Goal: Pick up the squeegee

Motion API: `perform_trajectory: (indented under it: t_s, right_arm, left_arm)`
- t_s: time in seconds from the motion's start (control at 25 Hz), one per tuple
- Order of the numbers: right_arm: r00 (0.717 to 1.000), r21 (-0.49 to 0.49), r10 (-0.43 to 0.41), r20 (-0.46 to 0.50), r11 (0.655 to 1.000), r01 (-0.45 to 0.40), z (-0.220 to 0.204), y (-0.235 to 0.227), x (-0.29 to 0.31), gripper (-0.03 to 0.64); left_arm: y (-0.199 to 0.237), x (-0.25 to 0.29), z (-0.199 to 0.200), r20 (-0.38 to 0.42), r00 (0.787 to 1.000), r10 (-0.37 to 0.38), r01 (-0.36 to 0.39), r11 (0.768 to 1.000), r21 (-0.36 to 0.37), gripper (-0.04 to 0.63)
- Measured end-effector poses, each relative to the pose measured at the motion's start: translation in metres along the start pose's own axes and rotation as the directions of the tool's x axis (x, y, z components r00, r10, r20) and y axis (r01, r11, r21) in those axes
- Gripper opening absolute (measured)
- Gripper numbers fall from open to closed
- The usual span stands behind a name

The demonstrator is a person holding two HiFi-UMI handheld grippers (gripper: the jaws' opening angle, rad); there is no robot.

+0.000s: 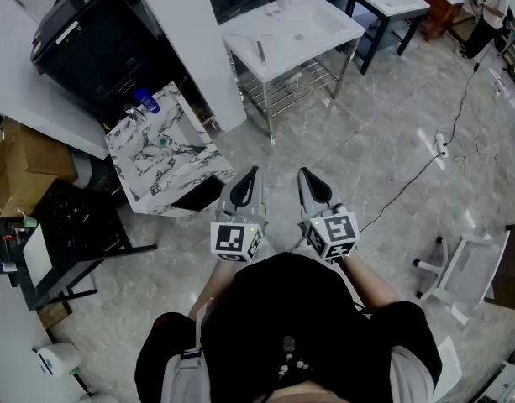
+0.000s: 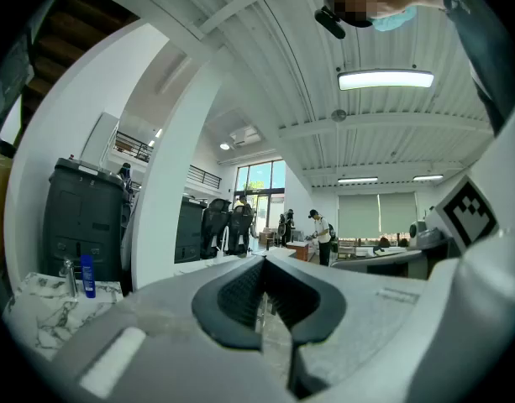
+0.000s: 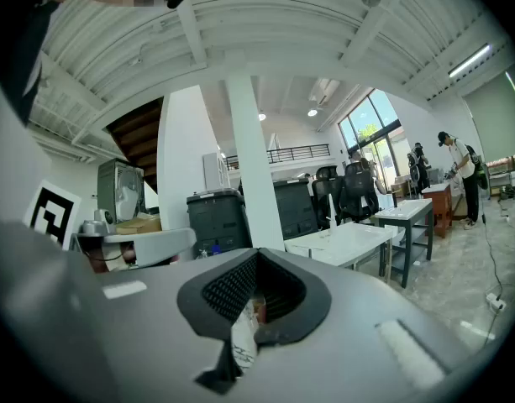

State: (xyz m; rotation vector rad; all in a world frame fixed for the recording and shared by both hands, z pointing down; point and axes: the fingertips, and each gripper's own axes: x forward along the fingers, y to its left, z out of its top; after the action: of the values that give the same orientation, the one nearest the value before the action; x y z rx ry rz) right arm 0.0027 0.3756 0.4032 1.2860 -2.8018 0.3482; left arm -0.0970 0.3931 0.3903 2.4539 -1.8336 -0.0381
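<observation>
Both grippers are held close in front of the person's body, side by side and pointing forward over the floor. My left gripper [image 1: 247, 180] [image 2: 264, 265] has its jaws together with nothing between them. My right gripper [image 1: 311, 181] [image 3: 255, 260] looks the same, jaws together and empty. Ahead and to the left stands a small marble-topped table [image 1: 148, 187] [image 2: 34, 330]. On it are a blue bottle [image 1: 148, 102] [image 2: 87, 275] and a thin dark tool with a green spot [image 1: 175, 145], which may be the squeegee; I cannot tell for sure. Both grippers are well short of that table.
A white sink table [image 1: 324, 32] on a metal frame stands ahead, with a white pillar [image 1: 190, 40] between it and the marble table. A black bin [image 1: 89, 32] sits far left, a black rack [image 1: 64, 233] near left. A cable [image 1: 425, 170] and an overturned white chair [image 1: 463, 267] lie on the right.
</observation>
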Motion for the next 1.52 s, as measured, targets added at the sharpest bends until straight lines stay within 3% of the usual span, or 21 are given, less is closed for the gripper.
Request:
perform_trajectory:
  t_s: [0.68,0.88,1.52]
  right_arm:
    - [1.000,0.004,0.018,0.010,1.000,-0.019,0.002,-0.027,-0.025,0.000]
    - [0.998,-0.007,0.061,-0.005,0.998,-0.061,0.001,-0.041,-0.037,0.000]
    - [0.998,0.019,0.058,-0.004,0.998,-0.058,0.000,-0.099,-0.051,0.002]
  left_arm:
    - [-0.038,0.011,-0.001,-0.007,1.000,0.019,-0.019,0.999,0.032,0.002]
    - [-0.057,0.024,-0.002,0.002,1.000,0.021,-0.021,0.999,0.031,0.002]
    - [-0.084,0.047,-0.018,-0.003,0.994,0.111,-0.111,0.994,0.012,0.002]
